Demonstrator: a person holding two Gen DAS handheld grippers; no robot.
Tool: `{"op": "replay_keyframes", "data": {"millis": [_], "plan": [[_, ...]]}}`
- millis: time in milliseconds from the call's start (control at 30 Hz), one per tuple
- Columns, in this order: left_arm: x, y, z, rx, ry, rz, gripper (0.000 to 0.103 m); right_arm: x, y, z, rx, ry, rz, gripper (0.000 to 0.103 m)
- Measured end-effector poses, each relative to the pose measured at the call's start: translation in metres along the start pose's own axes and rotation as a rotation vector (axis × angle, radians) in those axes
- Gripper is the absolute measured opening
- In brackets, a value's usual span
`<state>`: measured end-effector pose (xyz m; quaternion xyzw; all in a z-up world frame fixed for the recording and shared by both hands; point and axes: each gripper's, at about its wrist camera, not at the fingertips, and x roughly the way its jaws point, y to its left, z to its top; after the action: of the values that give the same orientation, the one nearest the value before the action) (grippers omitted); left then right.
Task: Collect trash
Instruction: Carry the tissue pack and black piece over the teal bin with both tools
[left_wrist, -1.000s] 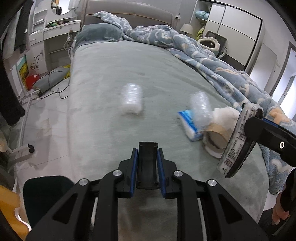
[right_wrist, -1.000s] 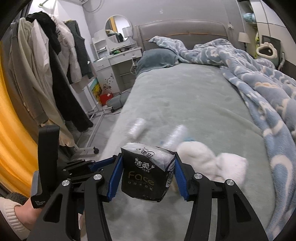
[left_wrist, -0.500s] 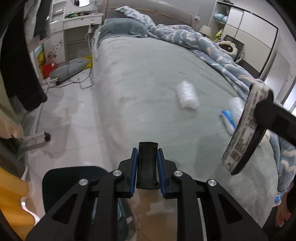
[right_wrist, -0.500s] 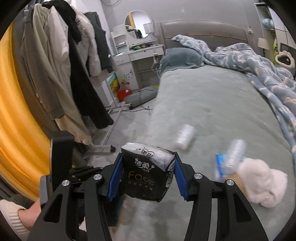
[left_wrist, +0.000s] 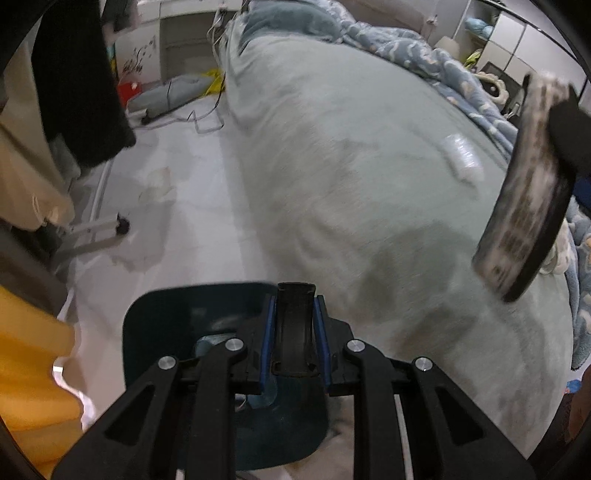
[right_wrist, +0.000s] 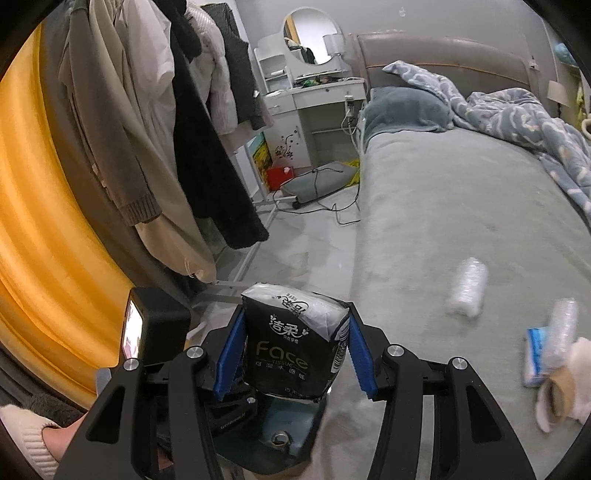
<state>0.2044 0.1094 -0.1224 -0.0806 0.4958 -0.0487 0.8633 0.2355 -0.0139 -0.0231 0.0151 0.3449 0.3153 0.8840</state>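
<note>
While the right gripper (right_wrist: 293, 345) squeezes the soft, light tissue pack (right_wrist: 293, 343) by its flanks, the bin (right_wrist: 280, 439) sits at 6 o'clock. The left gripper (left_wrist: 294, 332) is clamped on a stiff black handle (left_wrist: 294, 332).

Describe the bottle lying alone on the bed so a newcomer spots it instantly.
Start at the grey-green bed, then look toward its near end. The clear crushed plastic bottle lies alone on bare cover, left of a second bottle that rests on a blue packet.
</note>
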Motion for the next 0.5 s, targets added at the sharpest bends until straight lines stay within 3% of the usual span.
{"op": "replay_keyframes", "data": {"millis": [500], "plan": [[0.017, 0.064, -0.042, -0.075, 0.227, 0.0, 0.022, 0.058, 0.046, 0.001, -0.032, 0.087, 0.033, 0.053]]}}
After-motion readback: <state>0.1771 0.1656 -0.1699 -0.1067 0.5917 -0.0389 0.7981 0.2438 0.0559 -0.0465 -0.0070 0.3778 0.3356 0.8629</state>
